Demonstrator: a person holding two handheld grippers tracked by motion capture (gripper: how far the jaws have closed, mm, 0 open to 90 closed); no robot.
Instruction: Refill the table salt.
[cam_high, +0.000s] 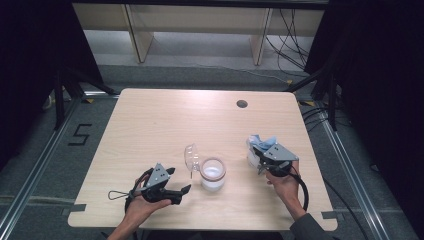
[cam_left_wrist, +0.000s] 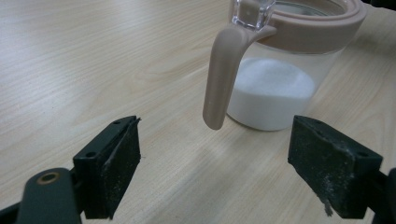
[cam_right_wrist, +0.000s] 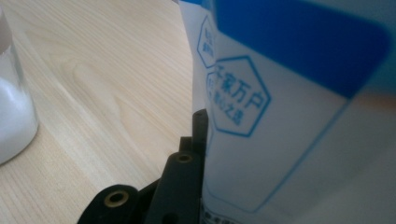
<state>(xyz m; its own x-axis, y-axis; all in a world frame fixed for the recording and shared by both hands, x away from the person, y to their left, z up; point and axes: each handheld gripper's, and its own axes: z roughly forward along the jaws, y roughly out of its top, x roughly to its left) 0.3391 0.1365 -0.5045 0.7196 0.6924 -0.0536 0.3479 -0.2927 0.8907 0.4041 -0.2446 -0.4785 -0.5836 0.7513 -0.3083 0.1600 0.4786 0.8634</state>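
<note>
Near the middle of the pale wooden counter (cam_high: 150, 125) stands the clear glass jar with a beige rim and a layer of white powder (cam_high: 213, 174), its clear hinged lid (cam_high: 191, 157) flipped up on its left side. Your left tongs (cam_high: 175, 186) lie low beside it, jaws spread wide and holding nothing; in the left gripper view the beige lid tab (cam_left_wrist: 223, 79) hangs just ahead of them, between the two pads, not touching either.

Your right tongs (cam_high: 260, 160) are clamped on the white and blue printed bag (cam_high: 257, 149), which sits upright to the right of the jar, apart from it. In the right gripper view one black jaw presses flat against the bag's side (cam_right_wrist: 289, 116); the other jaw is hidden behind it.

The step in hand looks like filling the jar from the bag. To do it well:

- Keep your right grip firm and low enough on the bag that the top does not flop as you tilt it.
- Bring the bag's open corner right over the jar mouth before you tip, then tilt slowly so the powder runs in a thin stream.
- Use your left tongs to steady the jar by its wall or rim. Close gently, since glass may slip.
- Watch that the raised lid does not swing back into the stream.
</note>
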